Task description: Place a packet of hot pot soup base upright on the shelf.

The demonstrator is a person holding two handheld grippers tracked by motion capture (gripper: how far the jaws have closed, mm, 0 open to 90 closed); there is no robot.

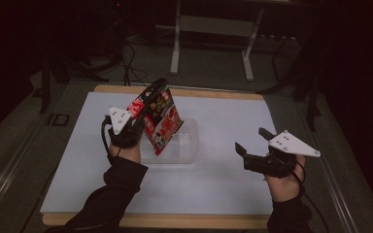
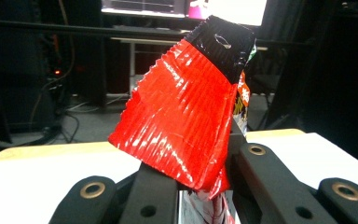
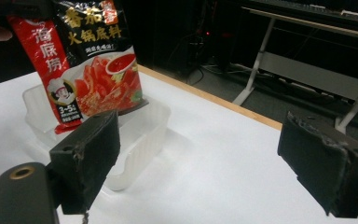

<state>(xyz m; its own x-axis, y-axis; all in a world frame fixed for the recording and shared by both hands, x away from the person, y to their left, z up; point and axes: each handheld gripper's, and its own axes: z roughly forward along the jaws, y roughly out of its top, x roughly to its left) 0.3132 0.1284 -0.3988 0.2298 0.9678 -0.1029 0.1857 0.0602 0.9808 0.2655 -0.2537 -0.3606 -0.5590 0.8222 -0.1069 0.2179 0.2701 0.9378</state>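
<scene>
A red and black food packet [image 1: 159, 119] with a tomato picture hangs tilted above a clear plastic tray [image 1: 187, 145] on the white board. My left gripper [image 1: 138, 116] is shut on the packet's edge and holds it up; in the left gripper view the crinkled red back of the packet [image 2: 186, 121] rises from between the jaws. My right gripper [image 1: 254, 141] hovers open over the board's right side, nothing between its pads [image 3: 91, 154]. In the right gripper view the packet [image 3: 91, 70] hangs with its lower end just over the tray [image 3: 142, 135].
A white board [image 1: 223, 184] lies on a wooden table [image 1: 126, 89]. A white-legged desk frame [image 1: 213, 29] stands on the floor beyond, with cables [image 1: 126, 63] lying near it. A lit screen [image 2: 182, 7] glows in the dark background.
</scene>
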